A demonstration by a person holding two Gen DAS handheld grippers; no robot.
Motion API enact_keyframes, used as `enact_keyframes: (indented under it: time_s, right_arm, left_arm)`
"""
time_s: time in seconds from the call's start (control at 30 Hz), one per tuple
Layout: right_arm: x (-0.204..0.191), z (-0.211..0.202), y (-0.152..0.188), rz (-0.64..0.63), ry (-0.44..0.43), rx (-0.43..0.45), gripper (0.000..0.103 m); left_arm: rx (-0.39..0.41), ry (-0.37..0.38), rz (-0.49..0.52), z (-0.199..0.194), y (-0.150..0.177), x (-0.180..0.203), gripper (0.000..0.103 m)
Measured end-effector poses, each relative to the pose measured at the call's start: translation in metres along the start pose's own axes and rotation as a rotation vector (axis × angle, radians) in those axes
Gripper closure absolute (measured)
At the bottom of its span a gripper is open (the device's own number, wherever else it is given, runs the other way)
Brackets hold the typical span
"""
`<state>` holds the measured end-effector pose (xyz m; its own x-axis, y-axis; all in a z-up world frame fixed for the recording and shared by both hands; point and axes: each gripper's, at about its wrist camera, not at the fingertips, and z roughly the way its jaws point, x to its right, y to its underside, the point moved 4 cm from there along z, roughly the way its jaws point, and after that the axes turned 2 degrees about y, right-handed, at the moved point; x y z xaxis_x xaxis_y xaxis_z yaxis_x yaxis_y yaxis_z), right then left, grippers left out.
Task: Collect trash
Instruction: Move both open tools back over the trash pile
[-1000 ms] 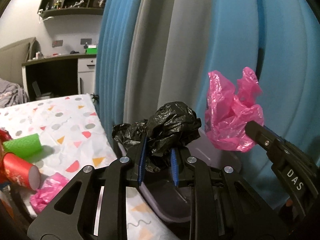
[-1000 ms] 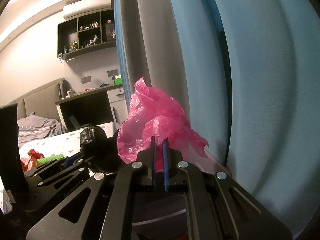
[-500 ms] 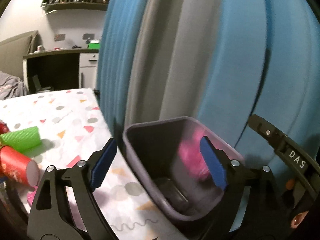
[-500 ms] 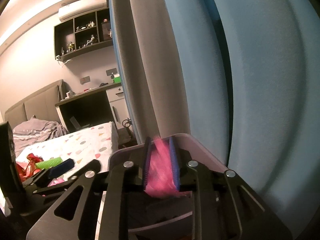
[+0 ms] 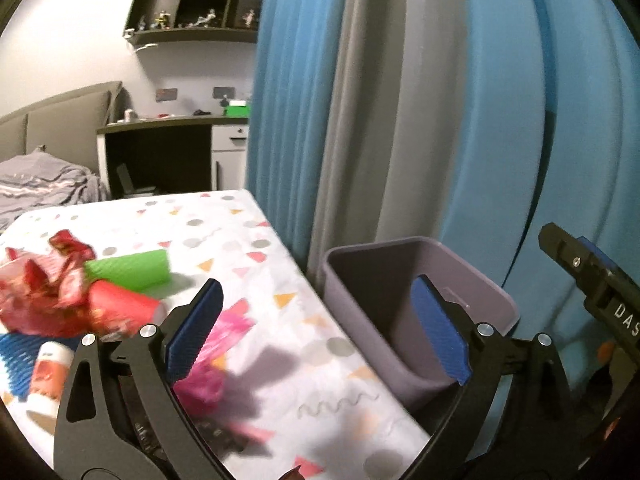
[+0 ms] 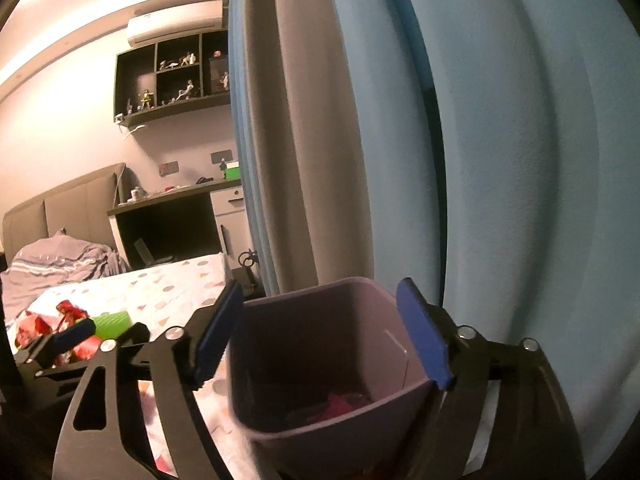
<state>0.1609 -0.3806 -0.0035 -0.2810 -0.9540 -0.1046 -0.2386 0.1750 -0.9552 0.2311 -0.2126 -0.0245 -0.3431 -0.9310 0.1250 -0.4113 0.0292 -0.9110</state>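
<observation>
The purple bin [image 5: 360, 280] stands past the table's right edge, against the curtain. My left gripper [image 5: 316, 332] hangs over that edge with its jaws still opening and nothing between its blue pads [image 5: 196, 328]. My right gripper [image 6: 322, 340] hovers above the bin [image 6: 312, 291], its jaws also opening and empty. A pink bag [image 6: 344, 400] lies at the bottom of the bin. On the table lie a green roll [image 5: 128, 270], a red cup [image 5: 124, 312], a red wrapper [image 5: 40, 292], another pink bag [image 5: 212, 364] and a small white tube [image 5: 48, 368].
A cloth with coloured shapes [image 5: 240, 240] covers the table. Blue and grey curtains [image 5: 400, 100] hang close behind the bin. The right gripper's body [image 5: 592, 288] juts in at the right of the left wrist view. A bed, desk and wall shelves stand far behind.
Both grippers opened. The black bag left my left gripper and the pink bag left my right one, dropping into the bin. The left gripper swung left, bringing more of the table into view.
</observation>
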Motion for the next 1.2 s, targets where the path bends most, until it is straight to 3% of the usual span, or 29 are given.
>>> enact_keyframes:
  time_s: [0.37, 0.8, 0.93, 1.2]
  right_arm:
    - [-0.042, -0.034, 0.020, -0.031, -0.047, -0.022, 0.023]
    - [-0.133, -0.053, 0.067, -0.126, -0.205, -0.117, 0.023]
    - [-0.165, -0.050, 0.079, -0.169, -0.249, -0.147, 0.023]
    - [-0.213, -0.025, 0.098, -0.243, -0.292, -0.221, 0.038]
  left_arm:
    - [0.035, -0.099, -0.031, -0.076, 0.024, -0.054, 0.010]
    - [0.060, -0.351, -0.169, -0.162, 0.050, -0.166, 0.010]
    - [0.074, -0.370, -0.191, -0.176, 0.054, -0.182, 0.010]
    - [0.104, -0.391, -0.205, -0.189, 0.059, -0.203, 0.010]
